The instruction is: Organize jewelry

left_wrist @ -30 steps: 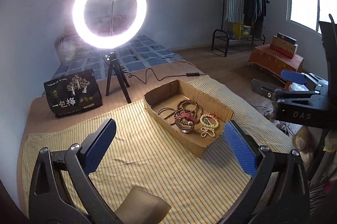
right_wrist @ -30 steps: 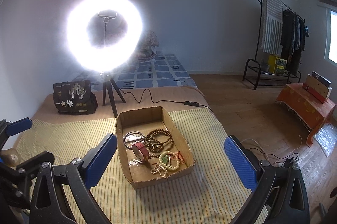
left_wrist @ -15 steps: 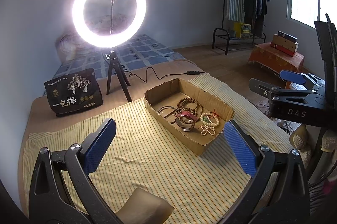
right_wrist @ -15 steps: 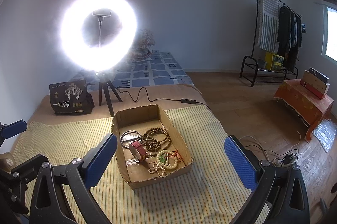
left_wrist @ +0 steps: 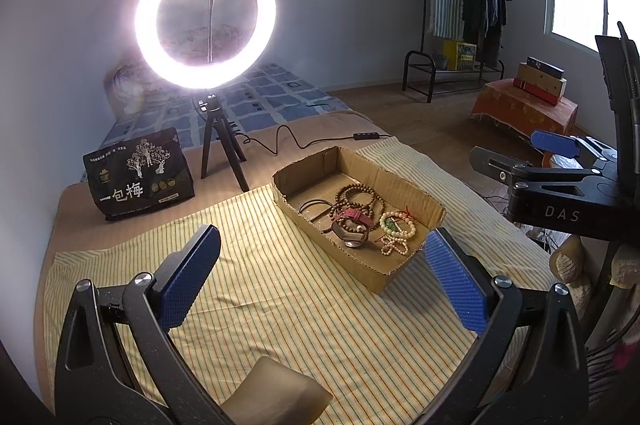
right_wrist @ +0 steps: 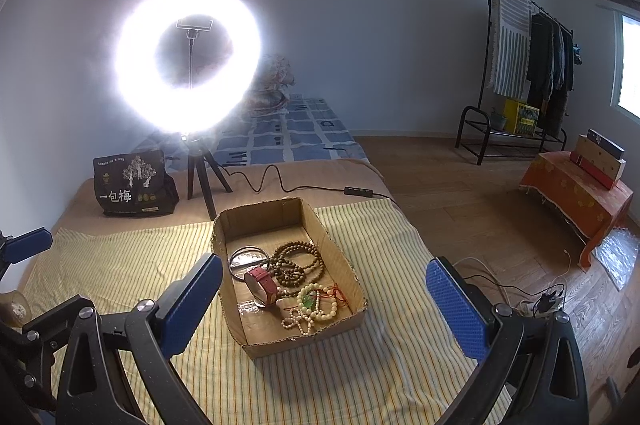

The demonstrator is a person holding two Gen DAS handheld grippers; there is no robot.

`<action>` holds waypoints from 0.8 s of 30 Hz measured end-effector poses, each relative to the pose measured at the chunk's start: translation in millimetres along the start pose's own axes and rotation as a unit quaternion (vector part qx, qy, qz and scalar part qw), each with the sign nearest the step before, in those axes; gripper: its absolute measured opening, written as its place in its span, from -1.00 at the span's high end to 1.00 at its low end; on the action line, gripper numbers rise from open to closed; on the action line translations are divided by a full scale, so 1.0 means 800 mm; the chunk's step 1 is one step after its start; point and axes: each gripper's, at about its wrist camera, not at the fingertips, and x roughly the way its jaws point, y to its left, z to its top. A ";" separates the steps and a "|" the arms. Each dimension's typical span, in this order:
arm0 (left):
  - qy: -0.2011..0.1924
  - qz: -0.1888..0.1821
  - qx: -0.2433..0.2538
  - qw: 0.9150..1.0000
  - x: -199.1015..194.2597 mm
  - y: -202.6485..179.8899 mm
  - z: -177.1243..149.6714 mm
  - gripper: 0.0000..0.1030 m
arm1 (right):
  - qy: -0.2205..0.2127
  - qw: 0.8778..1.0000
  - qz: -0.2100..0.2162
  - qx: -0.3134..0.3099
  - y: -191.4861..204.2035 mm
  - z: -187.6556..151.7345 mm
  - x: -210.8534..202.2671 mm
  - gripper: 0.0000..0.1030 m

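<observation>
Currently, your left gripper (left_wrist: pixel 320 273) and right gripper (right_wrist: pixel 324 301) both gape wide and carry nothing. All jewelry (right_wrist: pixel 294 281) lies heaped in the cardboard tray (right_wrist: pixel 344 265) on the striped cloth (right_wrist: pixel 120 265). Whether sorting is finished or pending cannot be judged.

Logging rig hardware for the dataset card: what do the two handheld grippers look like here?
Both match: the left gripper and the right gripper have matte black angular arms with triangular cut-outs and silver round bolt heads. Each finger carries a flat blue rectangular pad with a fine dimpled texture. In the left wrist view, the right gripper's black body shows white "DAS" lettering. No sleeves or gripper cables are visible.
</observation>
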 end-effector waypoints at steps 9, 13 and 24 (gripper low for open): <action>0.000 0.000 0.000 1.000 0.000 -0.001 0.000 -1.00 | 0.000 1.000 0.001 0.001 -0.001 -0.001 0.000 -0.99; 0.000 0.001 0.000 1.000 0.000 -0.001 0.000 -1.00 | 0.001 1.000 0.001 0.000 -0.001 -0.003 0.000 -0.99; 0.000 0.001 0.000 1.000 -0.001 -0.002 0.001 -1.00 | 0.003 1.000 0.001 0.000 0.000 -0.005 0.001 -0.99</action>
